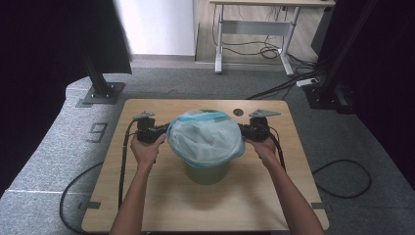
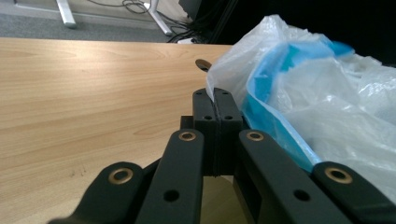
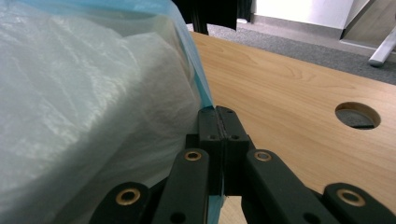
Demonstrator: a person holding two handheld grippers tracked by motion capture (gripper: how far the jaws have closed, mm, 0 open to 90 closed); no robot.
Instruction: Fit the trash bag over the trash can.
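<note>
A translucent white bag liner with a blue rim (image 1: pixel 205 134) is stretched over a small green bin (image 1: pixel 205 171) at the middle of the wooden table (image 1: pixel 161 196). My left gripper (image 1: pixel 161 131) is at the liner's left edge, and in the left gripper view the left gripper (image 2: pixel 215 100) is shut on the liner's edge (image 2: pixel 261 112). My right gripper (image 1: pixel 243 130) holds the opposite side; in the right gripper view the right gripper (image 3: pixel 218 114) is shut on the blue rim (image 3: pixel 198 84). The bin's inside is hidden by the plastic.
A round cable hole (image 1: pixel 238 112) sits in the table behind the bin, also seen as the hole (image 3: pixel 357 115). Black frame posts (image 1: pixel 100 83) stand on the carpet at both far corners. Cables (image 1: pixel 342 178) trail on the floor, and a desk (image 1: pixel 254 29) stands behind.
</note>
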